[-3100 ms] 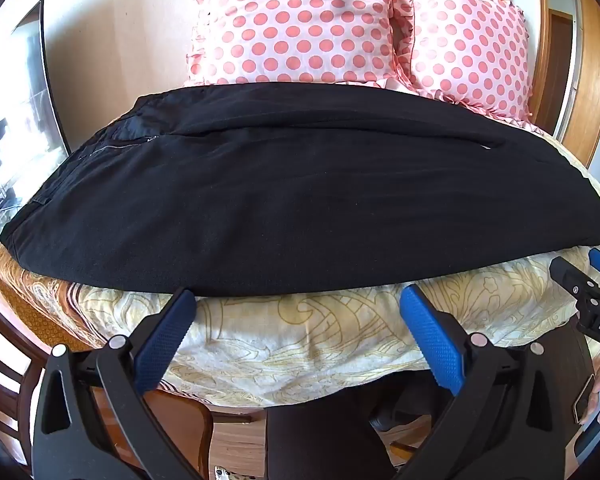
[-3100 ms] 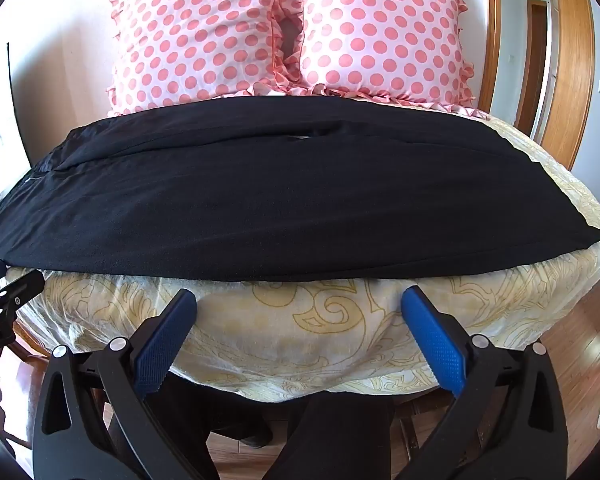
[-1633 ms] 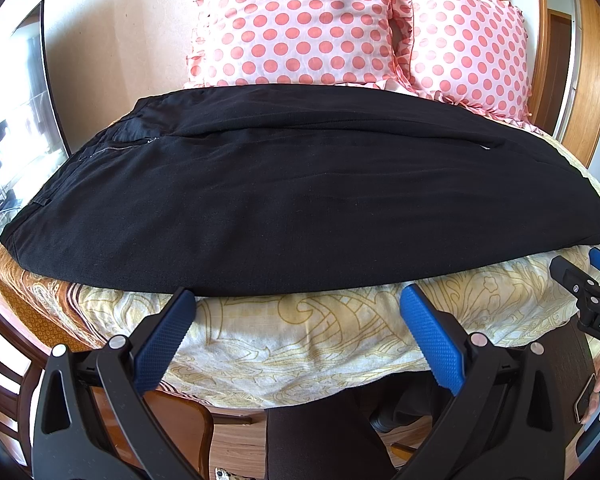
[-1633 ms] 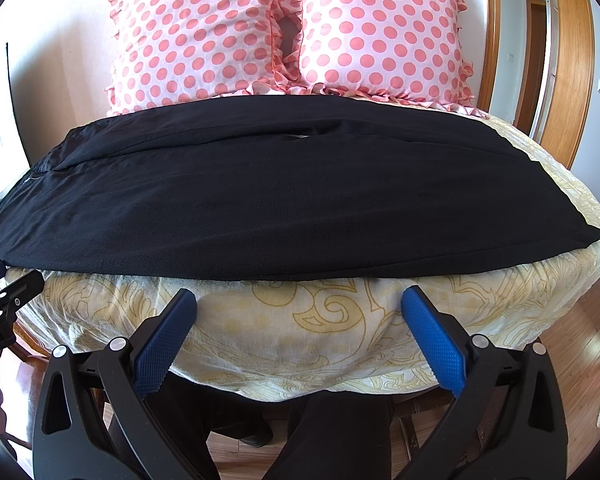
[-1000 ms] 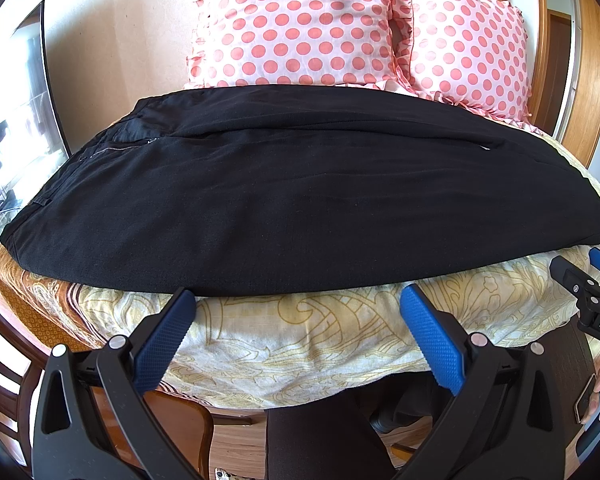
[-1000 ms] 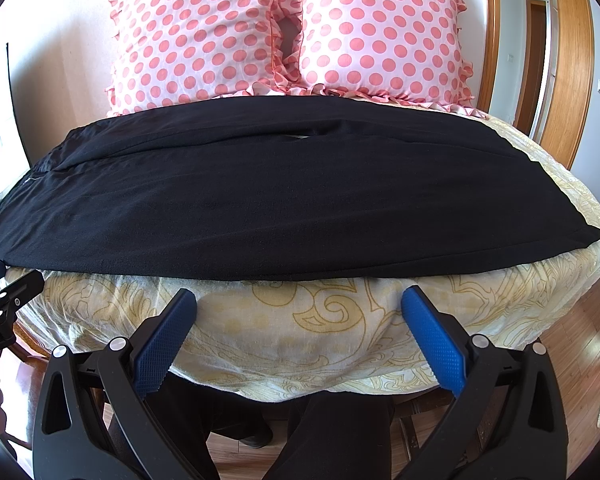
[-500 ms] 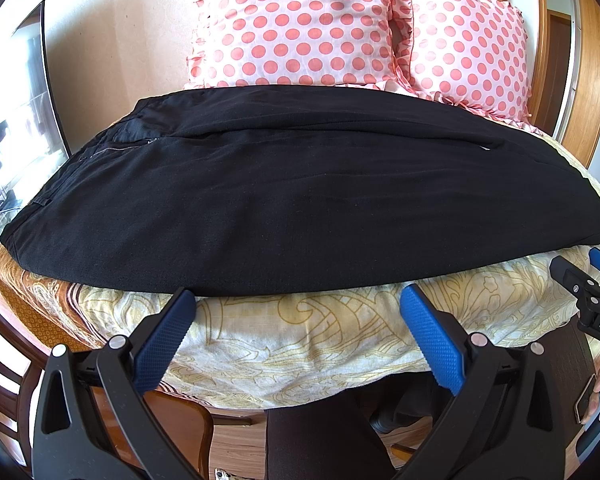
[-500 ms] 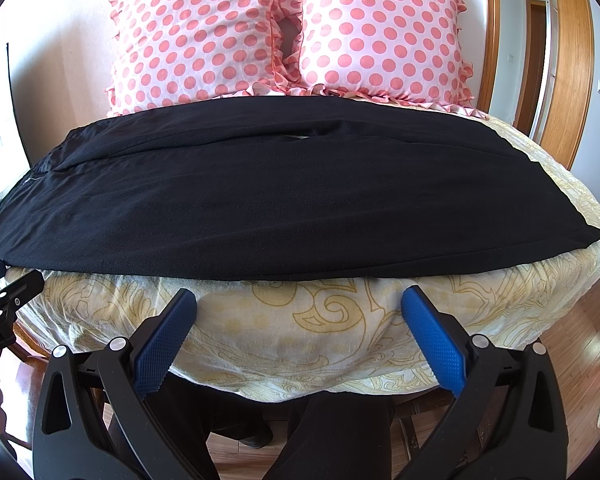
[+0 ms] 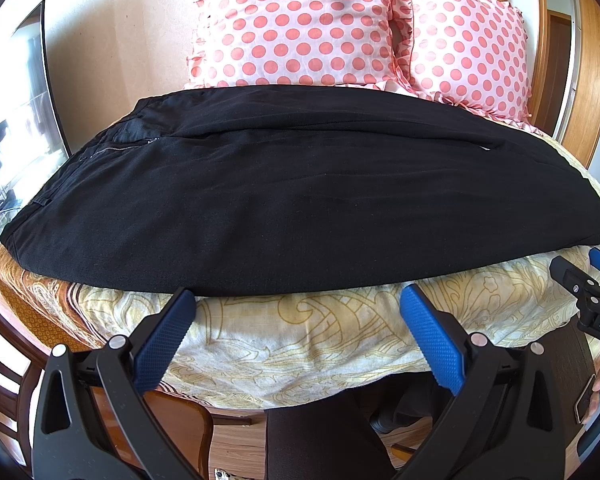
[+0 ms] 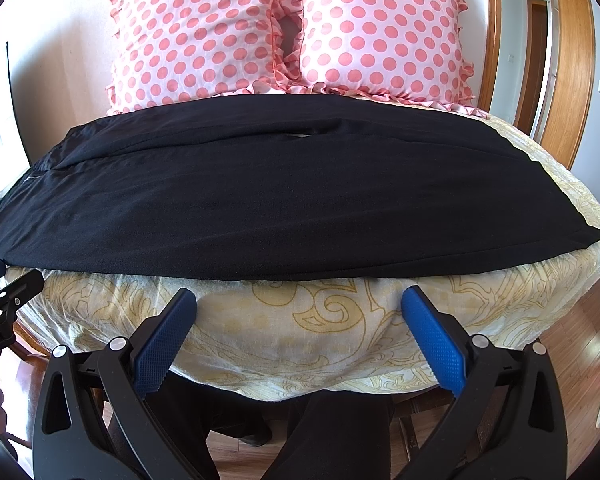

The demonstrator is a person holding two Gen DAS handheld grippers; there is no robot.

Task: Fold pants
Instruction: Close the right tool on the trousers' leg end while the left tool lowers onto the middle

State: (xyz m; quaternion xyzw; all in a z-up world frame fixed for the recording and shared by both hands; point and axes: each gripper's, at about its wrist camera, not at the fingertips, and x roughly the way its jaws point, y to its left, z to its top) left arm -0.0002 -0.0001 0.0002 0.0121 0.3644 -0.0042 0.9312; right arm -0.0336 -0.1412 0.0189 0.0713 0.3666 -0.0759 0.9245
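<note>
Across the bed [image 9: 300, 344] lie the black pants [image 9: 300, 208], spread flat and sideways over the yellow patterned cover, waist end toward the bed's left side, leg ends toward its right. Behind the pants, two pink dotted pillows [image 10: 196, 36] lean at the bed's head. Below the pants' near edge, off the bed's front, the left gripper [image 9: 298, 304] hangs with jaws wide apart, holding nothing. Beside it, the right gripper [image 10: 299, 304] is likewise spread and empty, touching no cloth.
</note>
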